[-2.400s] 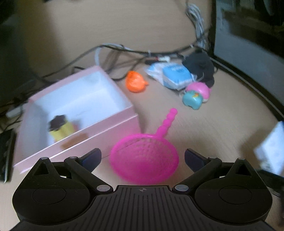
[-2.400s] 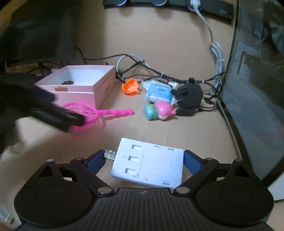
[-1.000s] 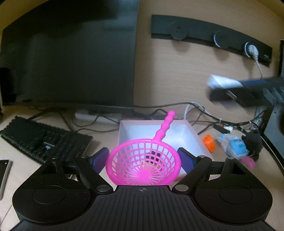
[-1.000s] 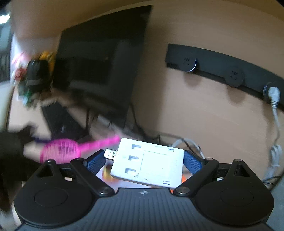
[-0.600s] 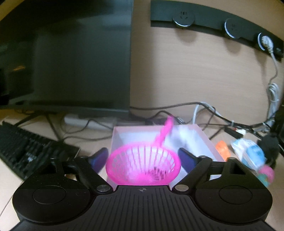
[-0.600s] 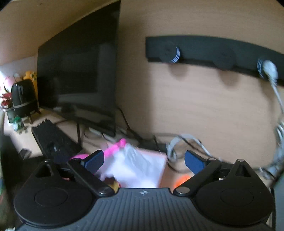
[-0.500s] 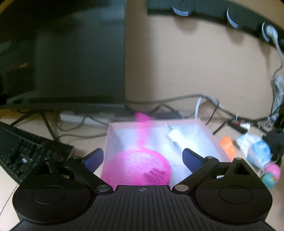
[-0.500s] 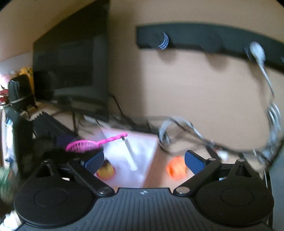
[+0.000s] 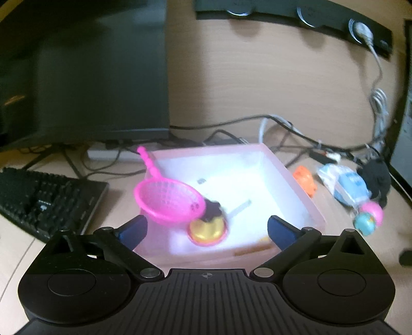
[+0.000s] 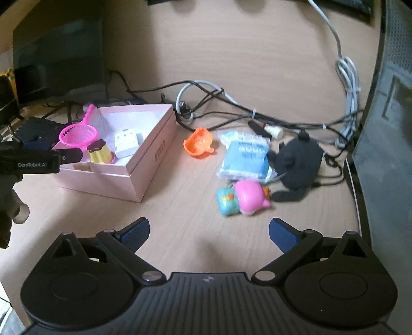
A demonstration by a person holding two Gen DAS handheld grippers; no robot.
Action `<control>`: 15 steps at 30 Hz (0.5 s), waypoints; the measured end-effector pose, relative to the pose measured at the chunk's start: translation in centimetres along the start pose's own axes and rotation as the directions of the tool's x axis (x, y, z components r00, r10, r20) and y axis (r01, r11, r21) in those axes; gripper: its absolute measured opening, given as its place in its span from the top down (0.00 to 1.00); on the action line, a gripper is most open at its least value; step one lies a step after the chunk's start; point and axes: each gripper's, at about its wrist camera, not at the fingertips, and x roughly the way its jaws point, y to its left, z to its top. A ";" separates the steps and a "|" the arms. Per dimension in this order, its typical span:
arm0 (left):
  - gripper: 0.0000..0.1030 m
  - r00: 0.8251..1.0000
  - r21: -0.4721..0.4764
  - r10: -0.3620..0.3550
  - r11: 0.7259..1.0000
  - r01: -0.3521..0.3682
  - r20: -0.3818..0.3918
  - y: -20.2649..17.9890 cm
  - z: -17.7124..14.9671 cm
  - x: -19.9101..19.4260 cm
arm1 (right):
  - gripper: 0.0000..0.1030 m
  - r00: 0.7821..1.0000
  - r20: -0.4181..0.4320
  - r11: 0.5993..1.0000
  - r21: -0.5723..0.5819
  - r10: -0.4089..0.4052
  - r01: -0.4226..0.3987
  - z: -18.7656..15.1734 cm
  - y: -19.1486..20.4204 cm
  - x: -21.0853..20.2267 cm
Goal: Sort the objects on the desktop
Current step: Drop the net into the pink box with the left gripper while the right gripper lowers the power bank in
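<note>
Both the left gripper (image 9: 206,228) and right gripper (image 10: 209,230) have just opened wide, empty; the strainer (image 9: 168,201) and white hub (image 10: 125,143) now lie in the pink box (image 10: 152,154)

A dark monitor (image 9: 85,77) stands ahead and to the left of the left gripper (image 9: 207,228), with a black keyboard (image 9: 46,198) lower at its left. A black socket strip (image 9: 296,13) runs along the wall far ahead, and a white cable (image 9: 377,77) hangs from it. Black and grey cables (image 10: 219,103) tangle on the wooden desk (image 10: 180,206) ahead of the right gripper (image 10: 209,230), and a second screen (image 10: 386,128) stands at its right
</note>
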 end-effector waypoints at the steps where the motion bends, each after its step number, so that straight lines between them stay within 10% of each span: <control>1: 0.01 1.000 -0.020 0.012 1.000 -0.012 0.003 0.4 0.5 0.2 | 0.04 1.000 0.010 1.000 0.004 0.000 0.000 0.0 0.3 -0.2; 5: 0.01 0.998 -0.130 0.065 0.989 -0.063 0.007 3.0 1.8 -0.5 | 0.08 0.997 0.082 0.999 -0.033 -0.016 0.018 0.8 2.7 -2.1; 10: 0.00 0.995 -0.145 0.067 0.986 -0.077 -0.074 4.7 -0.7 -2.5 | 0.52 0.989 0.121 0.992 -0.107 0.079 -0.066 4.1 7.4 -2.6; 15: 0.00 0.984 -0.137 -0.023 0.991 -0.001 -0.178 6.0 -4.6 -4.9 | 0.56 0.973 0.105 0.963 -0.197 0.206 -0.183 9.6 14.9 2.1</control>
